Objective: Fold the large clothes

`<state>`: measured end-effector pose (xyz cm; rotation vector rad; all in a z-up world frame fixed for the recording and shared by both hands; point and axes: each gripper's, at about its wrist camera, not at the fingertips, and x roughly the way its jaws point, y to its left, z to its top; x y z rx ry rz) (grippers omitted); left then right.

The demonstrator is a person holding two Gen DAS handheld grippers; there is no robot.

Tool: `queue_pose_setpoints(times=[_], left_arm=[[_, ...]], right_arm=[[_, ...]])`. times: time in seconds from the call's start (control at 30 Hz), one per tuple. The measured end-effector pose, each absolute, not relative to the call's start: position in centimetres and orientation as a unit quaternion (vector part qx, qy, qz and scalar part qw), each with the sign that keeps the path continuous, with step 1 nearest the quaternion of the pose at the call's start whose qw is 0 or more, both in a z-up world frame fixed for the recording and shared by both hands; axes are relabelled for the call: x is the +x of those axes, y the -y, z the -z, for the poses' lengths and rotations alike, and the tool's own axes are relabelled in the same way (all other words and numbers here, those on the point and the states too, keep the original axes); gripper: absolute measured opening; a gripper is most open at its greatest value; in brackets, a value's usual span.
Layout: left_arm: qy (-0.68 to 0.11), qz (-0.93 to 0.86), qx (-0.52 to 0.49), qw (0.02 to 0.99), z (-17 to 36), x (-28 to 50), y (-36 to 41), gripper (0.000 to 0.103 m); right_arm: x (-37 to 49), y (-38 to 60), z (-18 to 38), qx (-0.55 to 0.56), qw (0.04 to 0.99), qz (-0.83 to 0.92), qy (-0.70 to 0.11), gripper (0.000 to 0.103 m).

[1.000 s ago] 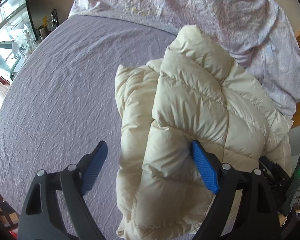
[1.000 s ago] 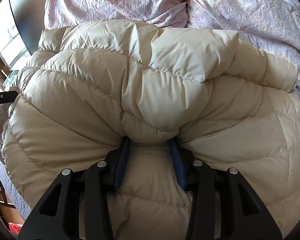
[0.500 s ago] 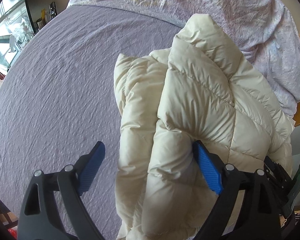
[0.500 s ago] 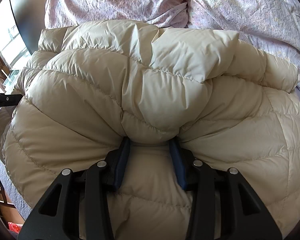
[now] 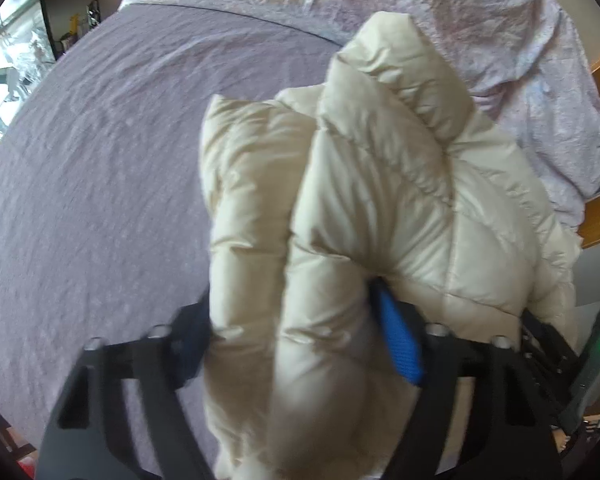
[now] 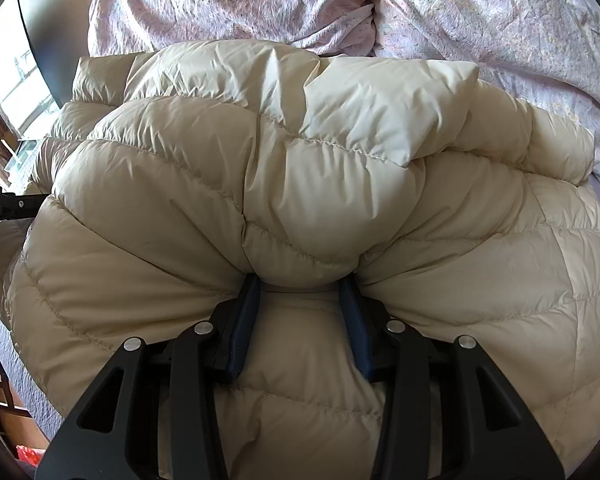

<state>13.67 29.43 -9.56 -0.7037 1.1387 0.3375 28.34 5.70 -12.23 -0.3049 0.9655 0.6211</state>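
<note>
- Cream quilted down jacket (image 6: 300,200) lies bunched on the bed (image 5: 100,168), on the grey-purple sheet, with a crumpled floral duvet (image 6: 480,28) just beyond it toward the far side.
- Right gripper (image 6: 300,316): clenched on a thick roll of the jacket. Both dark blue pads are buried in the padding, and the fabric bulges over and around them.
- Left gripper (image 5: 300,344): jaws closing around the jacket's left-hand edge, a tall folded ridge of it standing between them. The right blue pad (image 5: 398,344) presses against the fabric; the left pad is blurred and partly hidden behind the ridge, so contact on that side looks likely but I cannot confirm it.
- Handling, as judged: light for its bulk, very soft and compressible. The shell looks smooth and slightly glossy, probably slippery. Trapped air will make folds spring back open.
- Layers are likely to slide over one another unless the whole stack is pinched through.
- Where to take hold: deep on a multi-layer roll or along a stitched quilt seam, not on a single puffed panel, which would squeeze out of the pads.
- Two holds set well apart, along one edge, should keep the fold line straight when the flap is carried over.
- Risk: a shallow bite catches only the outer shell, and the inner layers stay behind.
</note>
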Motion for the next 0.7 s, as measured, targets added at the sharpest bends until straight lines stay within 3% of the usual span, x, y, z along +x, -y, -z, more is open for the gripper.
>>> queue_pose_setpoints(times=[0.2,0.3,0.7], left_arm=[[-0.508,-0.142,-0.317,0.788,8.0,13.9,-28.3,0.024],[-0.497,-0.141,-0.307,0.799,6.9,13.6,-27.8,0.016],[-0.413,-0.094,-0.326,0.845,-0.5,13.4,-24.7,0.012]], right_arm=[[28.3,-5.7,12.2,-0.144,0.829,-0.292,-0.454,0.044],[28.2,-5.6,12.2,-0.143,0.829,-0.292,-0.454,0.044],[28.3,-5.2,12.0,-0.139,0.830,-0.292,-0.455,0.044]])
